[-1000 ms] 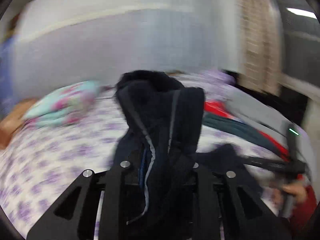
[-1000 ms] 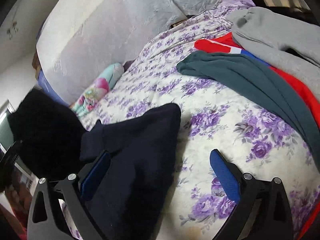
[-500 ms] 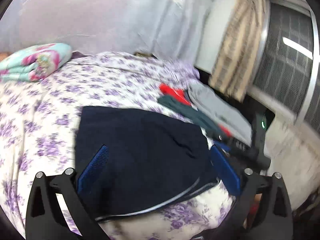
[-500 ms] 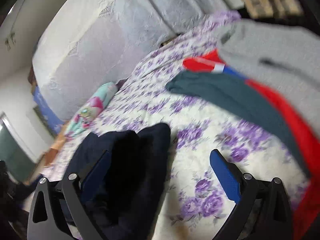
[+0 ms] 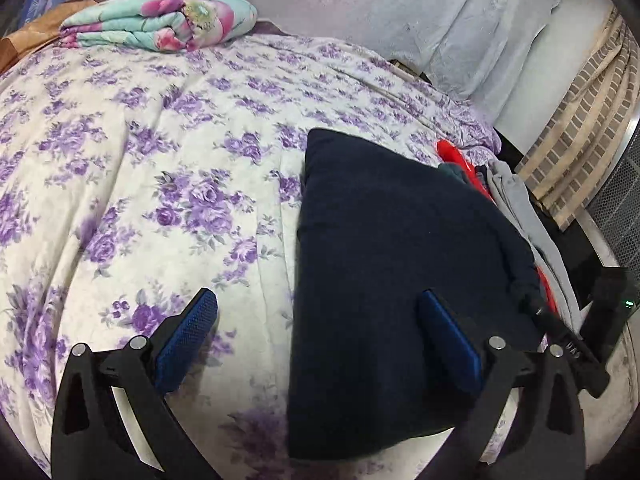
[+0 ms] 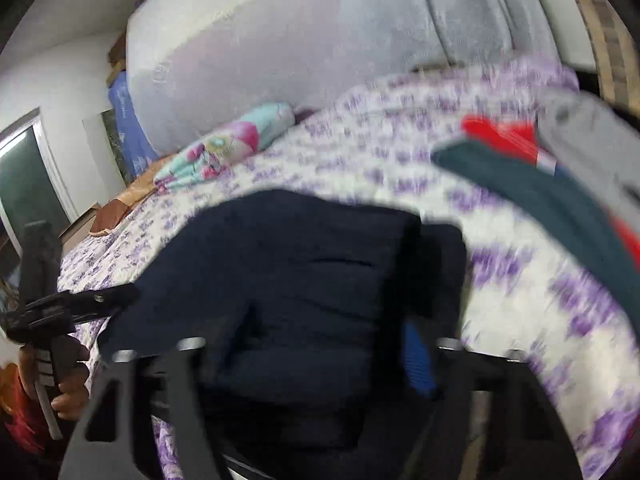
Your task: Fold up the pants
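Two hand-held grippers: left (image 5: 320, 344) spread empty, right (image 6: 316, 356) grips navy pants (image 5: 392, 248) beside heaped clothes (image 5: 516, 204).

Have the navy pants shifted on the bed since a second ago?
Yes. The navy pants hung bunched in the left gripper; now they lie folded flat on the floral bedspread, released.

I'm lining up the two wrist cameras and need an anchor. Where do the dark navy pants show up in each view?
Left wrist view: the navy pants lie folded on the flowered bedspread, right of centre, under the right-hand jaw.
Right wrist view: the navy pants fill the lower centre, blurred, reaching between the jaws.
Shared landmark: the folded floral blanket at the bed's far end.
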